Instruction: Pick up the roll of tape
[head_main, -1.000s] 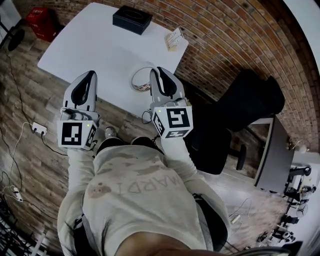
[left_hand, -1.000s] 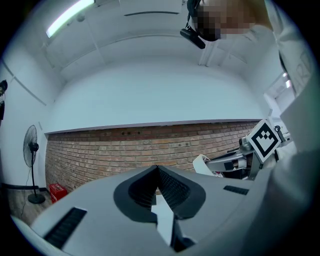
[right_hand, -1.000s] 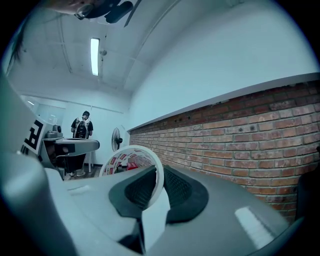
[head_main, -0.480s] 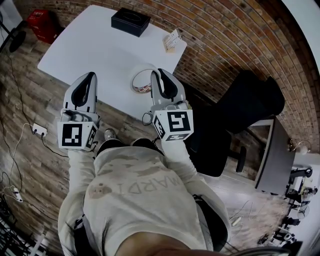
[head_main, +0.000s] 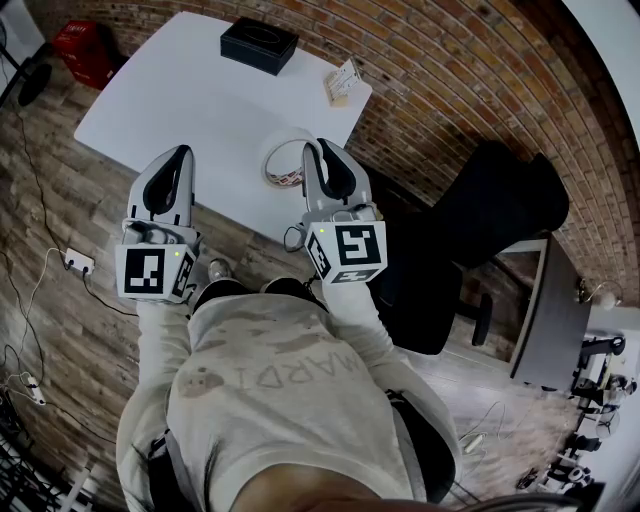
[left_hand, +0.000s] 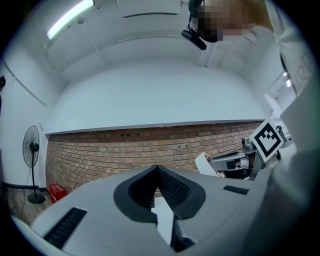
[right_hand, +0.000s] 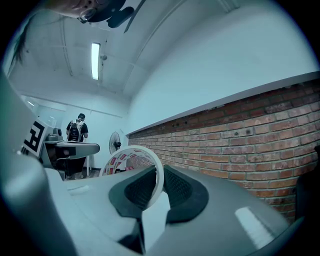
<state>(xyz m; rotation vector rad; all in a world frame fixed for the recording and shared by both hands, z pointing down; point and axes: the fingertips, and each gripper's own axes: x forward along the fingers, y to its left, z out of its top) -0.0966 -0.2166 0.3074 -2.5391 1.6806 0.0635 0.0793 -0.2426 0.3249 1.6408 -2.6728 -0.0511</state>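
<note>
- A person standing at a white worktop (head_main: 180, 90) holds the right claw (head_main: 318, 150) level and pointing away, toward a brick wall (head_main: 450, 70).
- The right claw (right_hand: 157, 187) is clenched on the roll of tape (right_hand: 135, 148). The right-hand wall of the ring is pinched between the ribbed pads, one jaw inside the hole and one outside.
- The roll of tape (head_main: 268, 165) stands on edge rather than flat, reaching up and to the left of the claw's tips. Its hole faces back toward the person, so its axis runs roughly near to far, along the claw. Red print shows on the inner face of the ring.
- From above, the roll sits over the near right corner of the worktop. The views do not show whether its lower edge touches the surface.
- The left claw (head_main: 178, 155) is held level beside the right one, off the worktop's near edge. In its own view, the left claw (left_hand: 157, 187) is clenched tight, pads meeting with nothing between them.
- A black box (head_main: 259, 45) lies at the far side of the worktop, well apart from the roll.
- A small stand of cards (head_main: 342, 82) sits at the far right edge.
- A black office chair (head_main: 490, 230) stands to the right, against the brick wall.
</note>
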